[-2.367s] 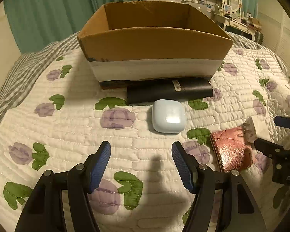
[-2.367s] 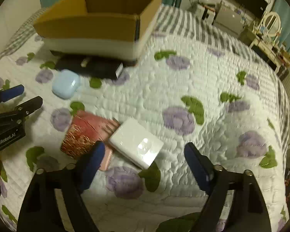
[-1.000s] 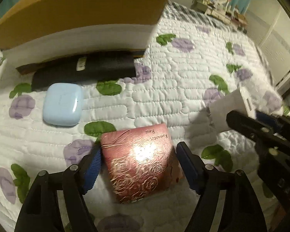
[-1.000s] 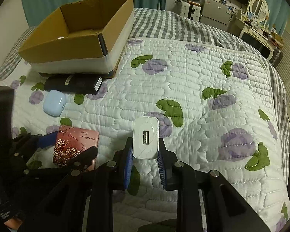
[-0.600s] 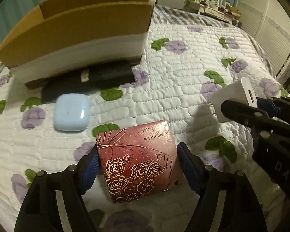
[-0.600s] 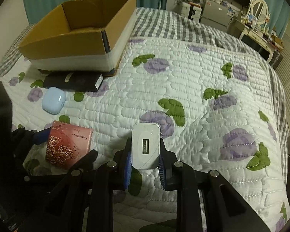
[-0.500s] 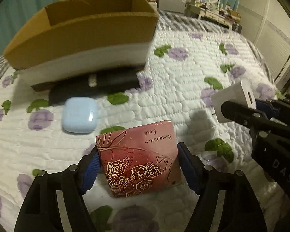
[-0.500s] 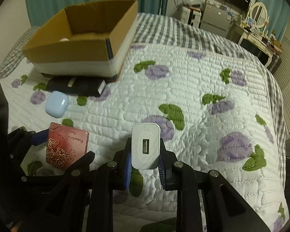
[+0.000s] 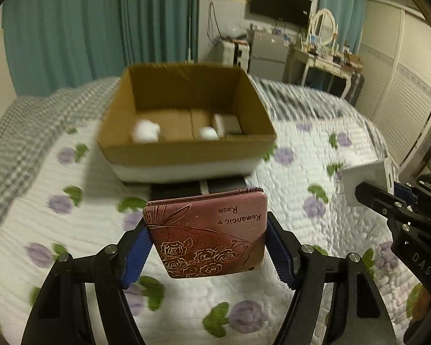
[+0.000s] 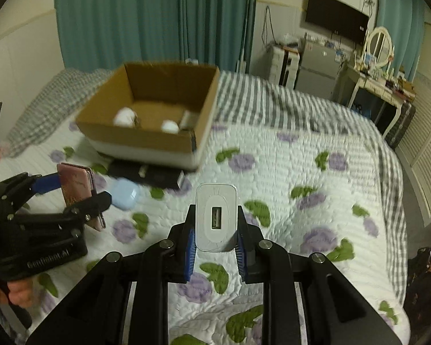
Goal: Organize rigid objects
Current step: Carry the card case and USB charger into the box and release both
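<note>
The left tool [image 9: 207, 247] is gripping a pink rose-patterned case [image 9: 208, 234] across its width, the blue pads [image 9: 136, 251] pressing on both side edges with the jaws standing wide; the jaws have just been closing a little on it. The case is hanging clear above the bed's quilt [image 9: 273, 296], its lettered end pointing toward the cardboard box [image 9: 186, 155].

The right tool [image 10: 215, 240] is clamping a white USB charger [image 10: 216, 215] between nearly closed jaws, the charger standing upright with its port facing the camera, also held above the quilt.

Ahead of both tools, the open cardboard box is sitting on the bed and is holding a few white items [image 9: 146, 129], too blurred to identify. A flat black object [image 10: 155, 174] is lying partly under the box's near edge, and a pale blue rounded case [image 10: 125, 194] is resting on the quilt just in front of it. Teal curtains [image 10: 158, 14] are hanging behind the bed.
</note>
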A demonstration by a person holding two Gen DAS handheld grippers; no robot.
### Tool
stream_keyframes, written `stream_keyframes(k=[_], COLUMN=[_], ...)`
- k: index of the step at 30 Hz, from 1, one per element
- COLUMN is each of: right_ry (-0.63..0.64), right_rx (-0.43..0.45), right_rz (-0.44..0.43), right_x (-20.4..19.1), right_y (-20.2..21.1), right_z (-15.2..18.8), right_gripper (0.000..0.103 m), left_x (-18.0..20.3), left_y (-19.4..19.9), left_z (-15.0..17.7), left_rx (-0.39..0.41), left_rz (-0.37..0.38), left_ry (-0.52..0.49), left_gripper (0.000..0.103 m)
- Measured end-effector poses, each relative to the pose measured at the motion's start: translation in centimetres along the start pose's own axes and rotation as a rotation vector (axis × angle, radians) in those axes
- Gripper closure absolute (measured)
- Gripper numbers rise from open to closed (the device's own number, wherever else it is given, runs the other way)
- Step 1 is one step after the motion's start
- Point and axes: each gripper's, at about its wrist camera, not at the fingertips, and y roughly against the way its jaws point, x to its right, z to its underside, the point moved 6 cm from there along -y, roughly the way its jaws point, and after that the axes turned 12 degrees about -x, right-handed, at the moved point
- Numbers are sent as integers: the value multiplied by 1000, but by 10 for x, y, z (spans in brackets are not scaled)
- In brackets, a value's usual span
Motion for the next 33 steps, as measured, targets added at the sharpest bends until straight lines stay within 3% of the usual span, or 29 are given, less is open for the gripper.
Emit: stream_keyframes(k=[9, 16, 24, 33], right_ry=[57, 93, 108, 78], right_rx=[112, 177, 184, 107], right_rz=[-31, -53, -69, -86], right_x=[-27, -45, -51, -46], right_y=[44, 46, -3, -94], right_z=[-52, -114, -174, -203], right_gripper=[81, 81, 81, 81], left_x=[-19, -40, -60, -73], left_y=[51, 43, -1, -67], left_z=[-42, -89, -142, -163], left_rx=[108, 142, 149, 106], left_rz=[-11, -17, -50, -88], left_ry=[-13, 2, -9, -23], left_gripper=[31, 31, 31, 31])
